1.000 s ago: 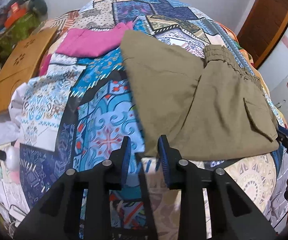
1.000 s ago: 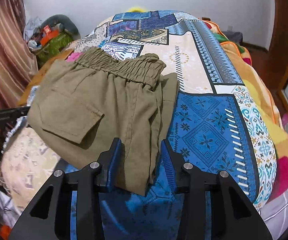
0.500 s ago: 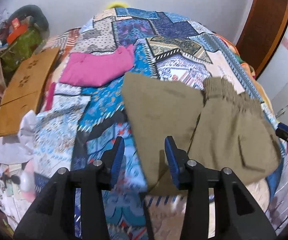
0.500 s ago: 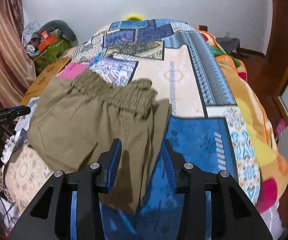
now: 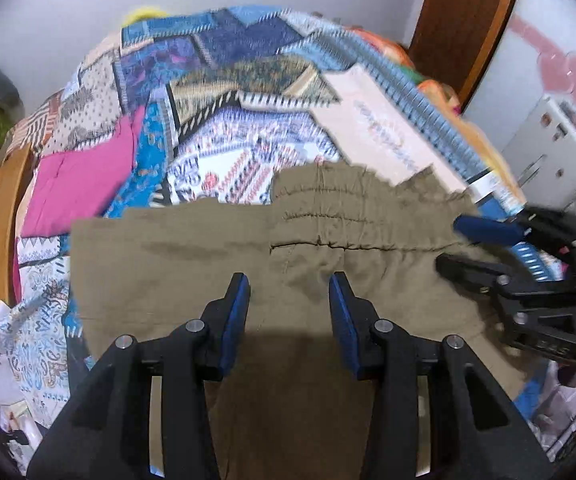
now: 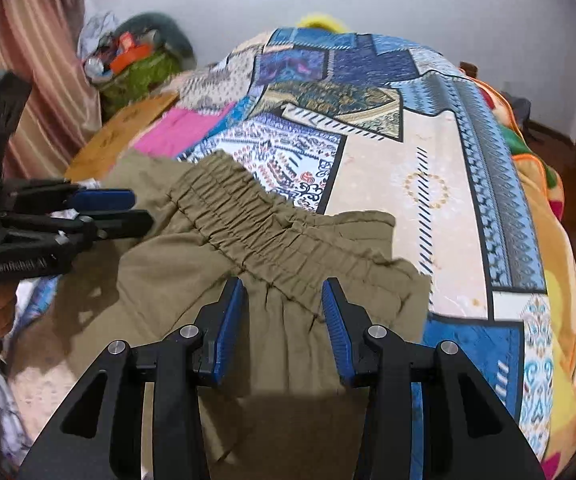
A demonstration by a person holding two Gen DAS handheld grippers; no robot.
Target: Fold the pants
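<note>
Two parted claws over pants [image 5: 216, 264]

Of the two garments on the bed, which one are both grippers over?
The olive pants, with the gathered elastic waistband; both the left gripper and right gripper are open above them. The pink garment lies apart, farther back.

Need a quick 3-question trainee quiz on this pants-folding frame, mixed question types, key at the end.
1. True or false: the left claw is shut on the olive pants.
2. Which garment lies on the patchwork bedspread beyond the pants? A) pink cloth B) white towel C) black sock
3. Fill in: the right claw hovers open over the pants' gathered elastic ____.

Key: 1 false; 2 A; 3 waistband
</note>
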